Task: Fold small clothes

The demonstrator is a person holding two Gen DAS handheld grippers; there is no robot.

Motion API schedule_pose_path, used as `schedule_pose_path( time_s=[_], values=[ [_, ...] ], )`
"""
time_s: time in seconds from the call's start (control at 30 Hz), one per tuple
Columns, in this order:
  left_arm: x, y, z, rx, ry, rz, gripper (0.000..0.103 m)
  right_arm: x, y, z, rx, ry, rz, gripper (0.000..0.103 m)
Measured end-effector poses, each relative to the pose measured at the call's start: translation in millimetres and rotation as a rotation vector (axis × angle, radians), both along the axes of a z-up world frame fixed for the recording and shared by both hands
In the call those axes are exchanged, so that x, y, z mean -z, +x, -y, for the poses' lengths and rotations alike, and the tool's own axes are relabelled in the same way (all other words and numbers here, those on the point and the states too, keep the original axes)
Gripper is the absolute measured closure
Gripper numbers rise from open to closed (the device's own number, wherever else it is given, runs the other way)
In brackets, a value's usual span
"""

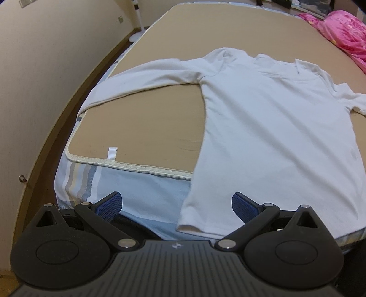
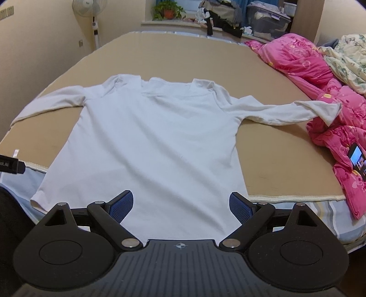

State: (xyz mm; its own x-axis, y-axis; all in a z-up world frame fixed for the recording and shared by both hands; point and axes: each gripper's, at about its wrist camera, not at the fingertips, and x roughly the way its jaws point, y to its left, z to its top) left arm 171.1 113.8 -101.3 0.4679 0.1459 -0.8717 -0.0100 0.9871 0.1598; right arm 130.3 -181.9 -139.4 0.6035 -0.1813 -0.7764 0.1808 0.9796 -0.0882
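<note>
A white long-sleeved shirt point(image 1: 270, 128) lies flat on a tan mat point(image 1: 146, 123) on the bed, sleeves spread out to both sides. My left gripper point(image 1: 177, 206) is open above the shirt's near left hem corner, which lies between its blue pads point(image 1: 109, 205) without touching them. In the right wrist view the same shirt point(image 2: 155, 141) fills the middle. My right gripper point(image 2: 181, 206) is open over the near hem, right of centre, with nothing gripped. The shirt's right sleeve point(image 2: 292, 112) reaches onto the pink quilt. The left gripper's edge point(image 2: 11, 165) shows at the far left.
A pink quilt point(image 2: 320, 91) is bunched along the bed's right side, with a phone point(image 2: 358, 160) on it and a floral blanket point(image 2: 345, 57) behind. The striped sheet point(image 1: 146, 187) shows at the bed's near edge. A fan point(image 2: 91, 13) and a cluttered windowsill point(image 2: 217, 20) stand beyond.
</note>
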Motion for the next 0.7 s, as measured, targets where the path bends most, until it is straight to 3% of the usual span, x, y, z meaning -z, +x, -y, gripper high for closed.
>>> schedule_pose_path(
  time_s=[0.2, 0.27, 0.33, 0.4, 0.47, 0.7],
  values=[
    [15, 31, -20, -0.033, -0.024, -0.030, 0.001, 9, 17, -4, 0.000, -0.012, -0.052, 0.011],
    [20, 51, -38, -0.058, -0.074, -0.020, 0.001, 13, 24, -4, 0.004, -0.014, -0.071, 0.011],
    [22, 80, -74, -0.154, -0.184, 0.014, 0.001, 17, 30, -4, 0.006, -0.017, -0.096, 0.011],
    [24, 109, -121, -0.289, -0.291, 0.101, 0.001, 21, 36, -4, 0.008, -0.022, -0.117, 0.011],
    [36, 145, -167, -0.420, -0.328, 0.145, 0.001, 25, 42, -5, 0.010, -0.031, -0.140, 0.011],
    [101, 250, -273, -0.628, -0.482, 0.069, 0.001, 38, 63, -10, -0.001, -0.073, -0.212, 0.012]
  ],
)
